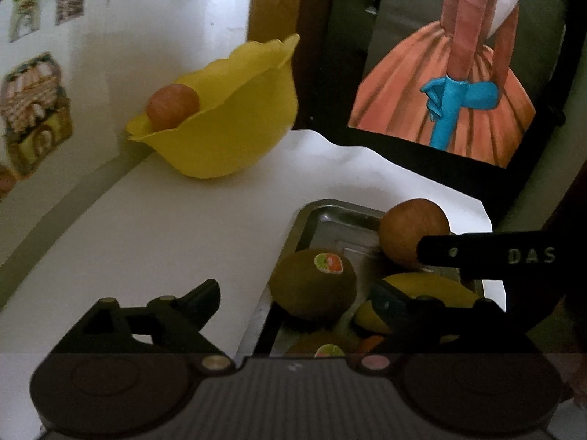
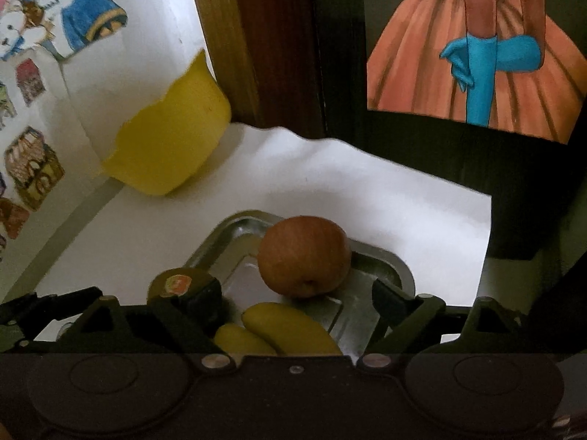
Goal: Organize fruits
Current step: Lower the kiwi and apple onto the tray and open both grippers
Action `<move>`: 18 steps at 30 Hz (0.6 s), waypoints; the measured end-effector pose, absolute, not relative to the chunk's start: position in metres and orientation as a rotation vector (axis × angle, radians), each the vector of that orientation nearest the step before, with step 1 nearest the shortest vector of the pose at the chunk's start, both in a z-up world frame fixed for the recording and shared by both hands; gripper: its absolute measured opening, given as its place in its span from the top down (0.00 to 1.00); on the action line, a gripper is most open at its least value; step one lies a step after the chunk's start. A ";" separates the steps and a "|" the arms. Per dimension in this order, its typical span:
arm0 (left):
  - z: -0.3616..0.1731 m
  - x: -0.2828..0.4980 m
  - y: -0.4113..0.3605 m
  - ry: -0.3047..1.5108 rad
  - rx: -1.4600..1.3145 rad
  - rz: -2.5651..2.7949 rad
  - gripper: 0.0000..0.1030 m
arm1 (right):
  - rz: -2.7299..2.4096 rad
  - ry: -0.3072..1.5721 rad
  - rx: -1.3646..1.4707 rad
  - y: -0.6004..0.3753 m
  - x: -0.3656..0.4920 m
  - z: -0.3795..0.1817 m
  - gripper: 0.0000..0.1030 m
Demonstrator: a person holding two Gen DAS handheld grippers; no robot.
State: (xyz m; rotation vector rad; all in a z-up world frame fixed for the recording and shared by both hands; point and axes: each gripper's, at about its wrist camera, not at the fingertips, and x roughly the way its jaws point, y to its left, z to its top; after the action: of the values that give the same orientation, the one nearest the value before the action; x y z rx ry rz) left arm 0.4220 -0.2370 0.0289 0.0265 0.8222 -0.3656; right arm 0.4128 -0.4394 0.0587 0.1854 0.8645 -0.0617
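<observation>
Steel tray (image 2: pixel 381 256) sits near me on the white sheet (image 2: pixel 403 190), and most of the fruit is in it. Through my right wrist camera I see an apple (image 2: pixel 303 255) toward the tray's far side, two bananas (image 2: pixel 290 326) lying close under the camera, and a stickered kiwi (image 2: pixel 179 282) at the left edge. My right gripper (image 2: pixel 299 300) hangs over the tray with its fingers spread wide — the left finger (image 2: pixel 205 300) is against the kiwi, the right one (image 2: pixel 392 299) over the tray's right rim, nothing pinched between them.

From the left wrist camera, my left gripper (image 1: pixel 304 297) is also spread, holding nothing; one finger (image 1: pixel 198 297) lies over the bare sheet, the other over the bananas. A second kiwi (image 1: pixel 323 348) peeks out just below the first, partly hidden. The right gripper's black finger crosses in front of the apple here.

Well apart, in the far left corner by the wall, stands a yellow bowl (image 1: pixel 234 124) — one round orange-red fruit (image 1: pixel 172 104) rests inside it.
</observation>
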 end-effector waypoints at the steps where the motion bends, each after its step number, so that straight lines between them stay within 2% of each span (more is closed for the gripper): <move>1: 0.031 0.419 -0.235 0.816 0.022 -0.357 0.08 | -0.060 0.852 0.181 -0.439 0.409 0.061 0.12; 18: 0.071 0.344 -0.198 0.692 -0.040 -0.169 0.00 | 0.014 0.627 0.094 -0.421 0.323 0.110 0.02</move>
State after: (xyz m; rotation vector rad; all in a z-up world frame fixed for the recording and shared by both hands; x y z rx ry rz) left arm 0.3440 -0.1984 0.0705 -0.0404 0.6916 -0.1693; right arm 0.3227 -0.4208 0.1096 0.0940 0.6275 0.0137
